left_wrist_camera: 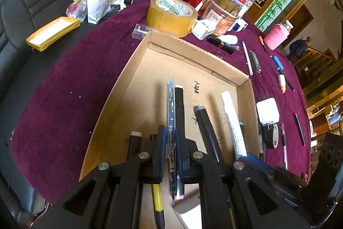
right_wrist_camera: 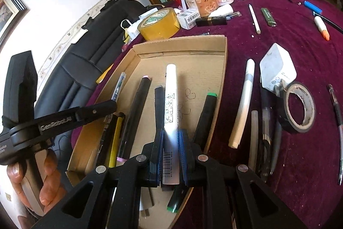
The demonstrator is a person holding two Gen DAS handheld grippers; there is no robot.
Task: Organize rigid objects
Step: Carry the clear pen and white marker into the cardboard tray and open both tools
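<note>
Box (left_wrist_camera: pixel 120 87) on the worktop (left_wrist_camera: pixel 64 78), pens lined inside. Right gripper (right_wrist_camera: pixel 171 156) clenched on the white marker (right_wrist_camera: pixel 170 100) near its barcode end, 6 o'clock; left gripper (left_wrist_camera: pixel 170 156) clenched on the clear pen (left_wrist_camera: pixel 170 104) low on its barrel. Both look light, stiff, slick plastic: mid-barrel grip is probably best. Pen ends are hidden under the fingers (left_wrist_camera: pixel 161 151).

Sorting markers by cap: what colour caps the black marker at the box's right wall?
Green cap on the black marker, clearest in the right wrist view.
</note>
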